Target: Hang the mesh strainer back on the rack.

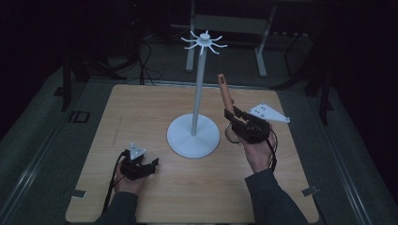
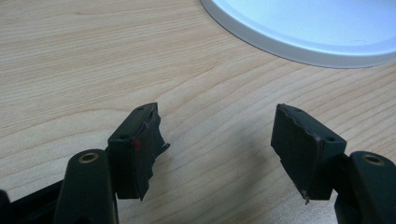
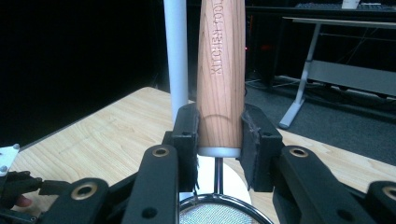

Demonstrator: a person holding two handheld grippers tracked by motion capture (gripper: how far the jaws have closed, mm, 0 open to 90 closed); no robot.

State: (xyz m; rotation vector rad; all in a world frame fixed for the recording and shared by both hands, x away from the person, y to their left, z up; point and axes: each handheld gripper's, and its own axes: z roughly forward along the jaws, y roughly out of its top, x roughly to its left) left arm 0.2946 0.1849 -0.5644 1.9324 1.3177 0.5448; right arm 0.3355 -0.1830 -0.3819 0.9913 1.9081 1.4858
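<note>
A small metal mesh strainer with a light wooden handle (image 1: 225,93) is clamped at the lower end of its handle by the right tool (image 3: 219,135). Its long axis is held nearly upright, the handle end pointed up and slightly toward eleven o'clock, the round mesh bowl (image 3: 217,212) hung below the jaws. It is held just at three o'clock of the white round-based stand with a hooked top (image 1: 198,93). The left tool (image 2: 217,144) is spread wide above the pale wooden desk (image 1: 141,117), at seven o'clock of the stand's base.
</note>
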